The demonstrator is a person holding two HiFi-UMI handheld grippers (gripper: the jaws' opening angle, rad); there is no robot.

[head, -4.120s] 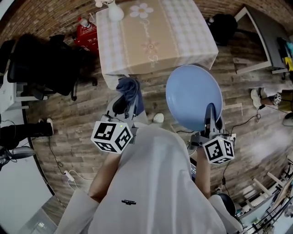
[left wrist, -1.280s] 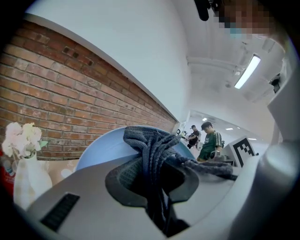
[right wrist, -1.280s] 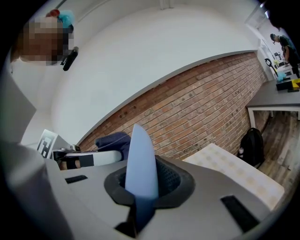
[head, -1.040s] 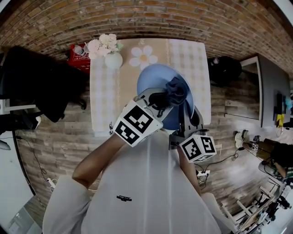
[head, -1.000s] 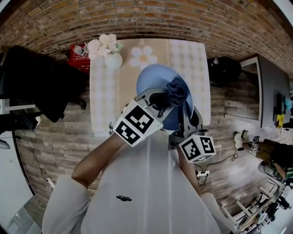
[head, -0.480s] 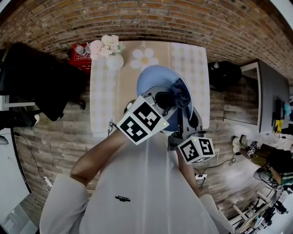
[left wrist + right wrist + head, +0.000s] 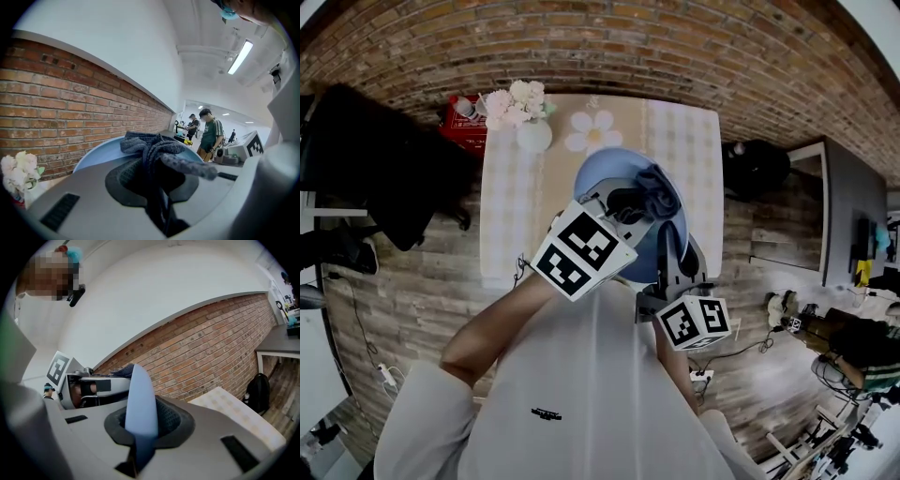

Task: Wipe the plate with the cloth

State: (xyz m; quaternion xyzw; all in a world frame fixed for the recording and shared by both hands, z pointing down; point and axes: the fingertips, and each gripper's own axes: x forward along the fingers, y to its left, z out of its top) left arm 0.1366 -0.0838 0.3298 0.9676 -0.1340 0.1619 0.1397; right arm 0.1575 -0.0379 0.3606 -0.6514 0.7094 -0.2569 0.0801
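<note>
At frame centre, over the tabletop [image 7: 698, 141], the right hand-held gripper [image 7: 671, 255] clamps the plate [image 7: 602, 178], seemingly stiff, slick and breakable, by its lower rim, while the left hand-held gripper [image 7: 628, 202] pinches the soft, limp cloth [image 7: 659, 190] bunched at its face.

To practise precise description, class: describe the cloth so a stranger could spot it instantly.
Find the checked table by the brick wall; over it the right tool holds a pale blue plate by its rim. Against that plate's face is the cloth, pinched in the left tool. It alone is dark, knitted and bunched, unlike the smooth plate and the pale flowers.
</note>
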